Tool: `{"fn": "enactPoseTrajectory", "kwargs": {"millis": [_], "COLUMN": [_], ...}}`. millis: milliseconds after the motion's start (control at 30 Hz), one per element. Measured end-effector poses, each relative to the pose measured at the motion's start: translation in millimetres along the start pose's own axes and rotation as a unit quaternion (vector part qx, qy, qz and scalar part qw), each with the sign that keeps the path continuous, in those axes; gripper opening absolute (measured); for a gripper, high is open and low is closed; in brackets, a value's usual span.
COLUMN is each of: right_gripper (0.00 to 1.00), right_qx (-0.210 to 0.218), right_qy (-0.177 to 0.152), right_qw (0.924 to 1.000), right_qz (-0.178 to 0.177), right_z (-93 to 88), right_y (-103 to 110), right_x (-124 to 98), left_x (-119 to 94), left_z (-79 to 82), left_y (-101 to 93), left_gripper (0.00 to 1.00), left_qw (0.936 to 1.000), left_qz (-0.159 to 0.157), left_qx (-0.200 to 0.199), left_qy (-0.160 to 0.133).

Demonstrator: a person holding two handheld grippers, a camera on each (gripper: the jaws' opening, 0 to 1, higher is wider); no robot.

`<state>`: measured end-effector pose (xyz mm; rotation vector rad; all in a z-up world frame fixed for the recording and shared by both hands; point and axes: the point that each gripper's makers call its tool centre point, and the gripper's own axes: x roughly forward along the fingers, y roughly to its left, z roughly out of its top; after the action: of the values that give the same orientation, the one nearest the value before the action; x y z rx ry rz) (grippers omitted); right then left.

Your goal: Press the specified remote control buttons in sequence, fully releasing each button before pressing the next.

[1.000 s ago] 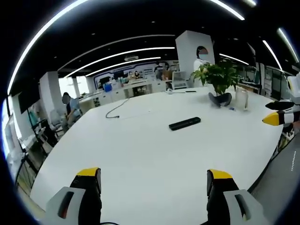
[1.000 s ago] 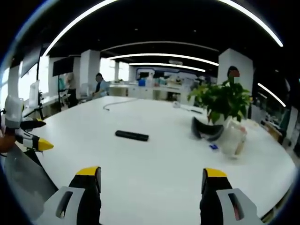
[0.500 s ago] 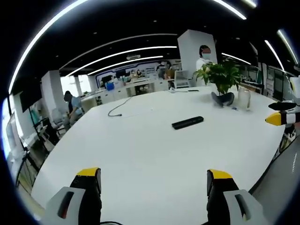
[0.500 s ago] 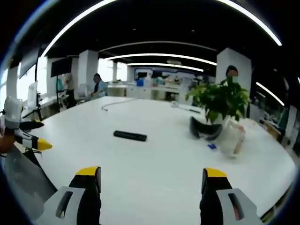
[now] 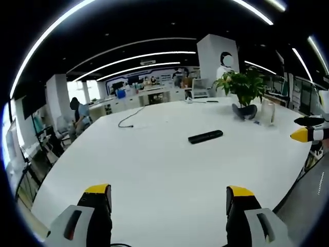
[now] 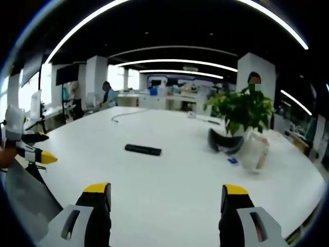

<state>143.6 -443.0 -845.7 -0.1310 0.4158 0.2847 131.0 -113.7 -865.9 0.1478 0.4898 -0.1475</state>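
A slim black remote control (image 5: 205, 136) lies flat near the middle of the big white table (image 5: 154, 170); in the right gripper view the remote control (image 6: 143, 149) sits ahead and left of centre. My left gripper (image 5: 167, 193) stands open above the near table edge, well short of the remote. My right gripper (image 6: 165, 191) is open too, with nothing between its jaws. The right gripper's yellow tip (image 5: 303, 134) pokes in at the right edge of the left gripper view. At the left edge of the right gripper view the left gripper (image 6: 31, 149) shows.
A potted green plant (image 6: 241, 110) stands at the table's far right with a dark curved object (image 6: 226, 143) and a clear plastic container (image 6: 255, 149) beside it. A grey cable (image 5: 128, 119) lies on the far side. People sit at desks behind.
Both views have shifted only slightly with the hands. The remote has not moved and both grippers stay open.
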Motion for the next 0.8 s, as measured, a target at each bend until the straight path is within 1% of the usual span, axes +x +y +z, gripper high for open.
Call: {"fn": "enactPoseTrajectory", "kwargs": {"millis": [133,233,333,533,600,667,733,800], "right_gripper": [0.87,0.87,0.87,0.86,0.86,0.86,0.86,0.86], "right_qx": [0.000,-0.002,-0.004,-0.007,-0.008,-0.008,-0.008,-0.008], "right_qy": [0.004,0.005,0.007,0.014,0.016,0.015,0.016,0.017], "right_qw": [1.0000,1.0000,1.0000,0.9999,0.9998,0.9998,0.9998,0.9998], "right_qz": [0.002,0.004,0.005,0.005,0.005,0.005,0.006,0.005], "right_z": [-1.5,-1.7,-2.4,-4.5,-5.1,-4.8,-5.0,-5.5], "right_y": [0.8,1.5,2.2,2.7,2.6,2.7,2.8,2.5], "right_x": [0.6,1.0,1.4,2.1,2.3,2.4,2.4,2.8], "left_x": [-1.5,-5.5,-3.0,21.0,31.4,42.3,49.2,57.7], "left_z": [5.2,15.9,25.0,47.5,54.3,58.5,64.3,70.2], "left_y": [0.0,2.9,2.8,-2.2,-5.9,-7.4,-6.8,-7.3], "left_gripper": [0.93,0.92,0.91,0.90,0.90,0.90,0.89,0.89], "left_qw": [0.9999,0.9993,0.9991,0.9982,0.9972,0.9966,0.9962,0.9954], "left_qz": [-0.004,0.005,-0.003,-0.033,-0.050,-0.062,-0.064,-0.074], "left_qx": [-0.006,0.004,0.002,0.014,0.018,0.030,0.037,0.041], "left_qy": [-0.010,-0.037,-0.043,-0.049,-0.052,-0.045,-0.046,-0.046]}}
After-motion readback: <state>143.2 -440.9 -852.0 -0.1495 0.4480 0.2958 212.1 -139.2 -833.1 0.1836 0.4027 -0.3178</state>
